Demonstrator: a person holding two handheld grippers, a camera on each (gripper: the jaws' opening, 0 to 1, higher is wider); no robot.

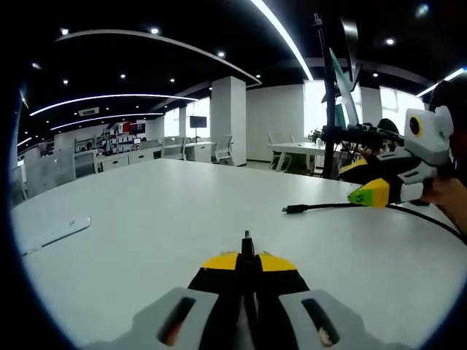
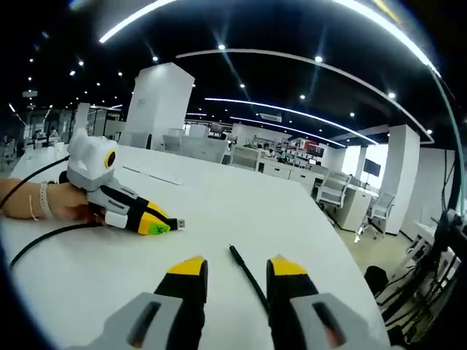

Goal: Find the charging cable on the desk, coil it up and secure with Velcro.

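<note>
Charging cable (image 1: 328, 207) uncoiled on tabletop (image 1: 146, 219). Left gripper (image 1: 248, 257) fingers pinch one plug; right gripper (image 2: 233, 271) fingers apart, straddling cable. Coiling, Velcro pending.

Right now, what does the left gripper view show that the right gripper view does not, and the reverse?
Left gripper view: a flat white device on the table, and a black stand behind the right gripper. Right gripper view: a hand with a wristband holding the left gripper. Shared: the white table and the black charging cable, one plug clamped in the left gripper, its other end between the right gripper's open jaws.
</note>
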